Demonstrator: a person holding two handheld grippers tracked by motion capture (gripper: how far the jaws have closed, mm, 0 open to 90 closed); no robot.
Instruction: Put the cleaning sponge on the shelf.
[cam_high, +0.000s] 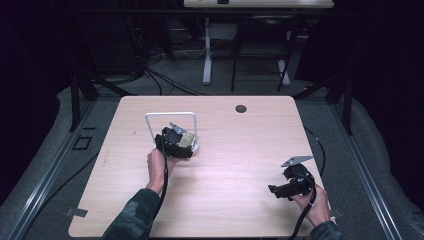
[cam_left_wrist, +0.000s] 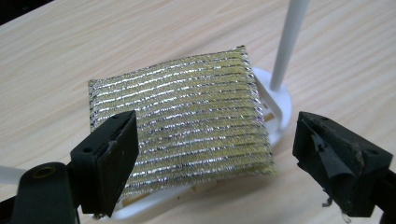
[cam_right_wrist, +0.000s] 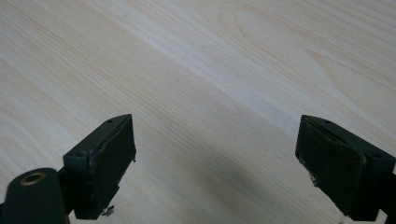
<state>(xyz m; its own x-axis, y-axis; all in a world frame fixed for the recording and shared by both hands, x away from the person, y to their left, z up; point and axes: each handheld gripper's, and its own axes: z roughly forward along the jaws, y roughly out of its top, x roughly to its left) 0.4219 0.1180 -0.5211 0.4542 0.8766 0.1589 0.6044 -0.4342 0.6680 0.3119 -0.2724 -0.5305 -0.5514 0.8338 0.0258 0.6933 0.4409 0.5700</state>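
Two claws are mine: my left gripper (cam_left_wrist: 205, 158) stands wide, gripping nothing, just nearside of the flat gold-and-silver mesh scouring pad (cam_left_wrist: 184, 121) lying across the white plastic rack's base (cam_left_wrist: 275, 100); my right gripper (cam_right_wrist: 215, 163), also wide, hangs well off to its right

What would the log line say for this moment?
left claw: open, over sparkly scrub pad | pad: lying on white rack base, not gripped | right claw: open, nothing between jaws, above wooden table
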